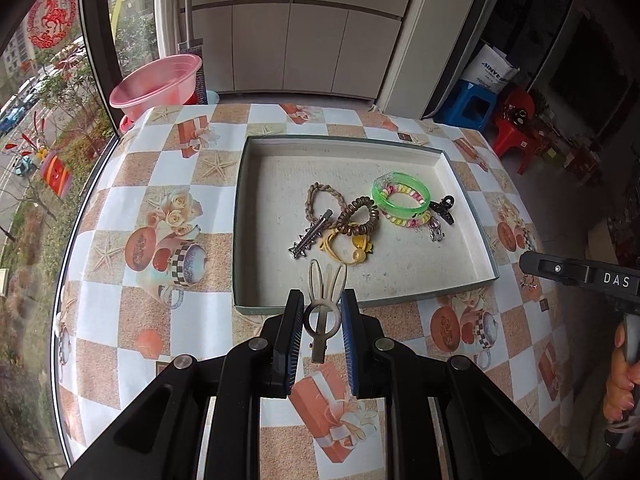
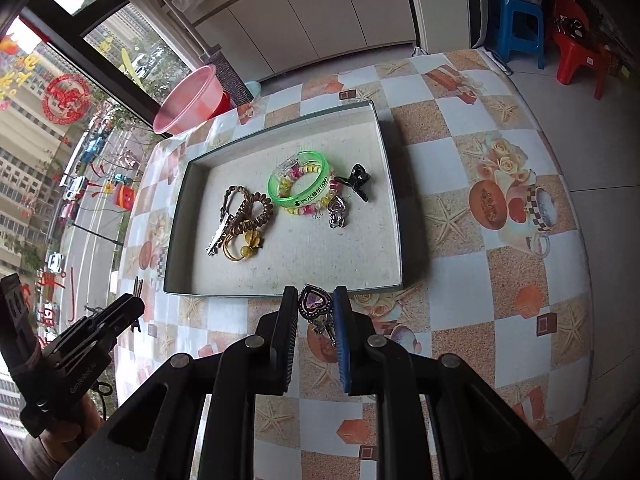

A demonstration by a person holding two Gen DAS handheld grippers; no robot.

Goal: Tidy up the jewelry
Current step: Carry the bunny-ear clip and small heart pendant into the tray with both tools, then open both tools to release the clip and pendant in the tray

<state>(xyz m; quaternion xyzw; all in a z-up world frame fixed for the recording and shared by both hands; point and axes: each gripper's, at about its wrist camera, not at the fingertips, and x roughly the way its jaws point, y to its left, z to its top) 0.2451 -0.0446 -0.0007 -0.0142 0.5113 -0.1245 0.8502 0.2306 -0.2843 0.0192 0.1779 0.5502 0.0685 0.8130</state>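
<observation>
1. Left gripper [image 1: 322, 312] is pinching a bunny clip [image 1: 325, 304], hovering at tray's [image 1: 472, 200] 6 o'clock rim.
2. Right gripper [image 2: 316, 308] is clamping a heart pendant [image 2: 315, 305] there too.
3. Most pieces are sitting inside; these two are remaining.

Home: floral tablecloth [image 1: 168, 216], plastic stools [image 2: 520, 20]

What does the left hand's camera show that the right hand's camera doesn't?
Only the left view shows the bunny clip held in the left gripper; in the right view that gripper appears from the side and the clip cannot be made out. Only the right view shows the heart pendant held in the right gripper. Both show the tray with the green bangle, black claw clip and coil tie.
</observation>
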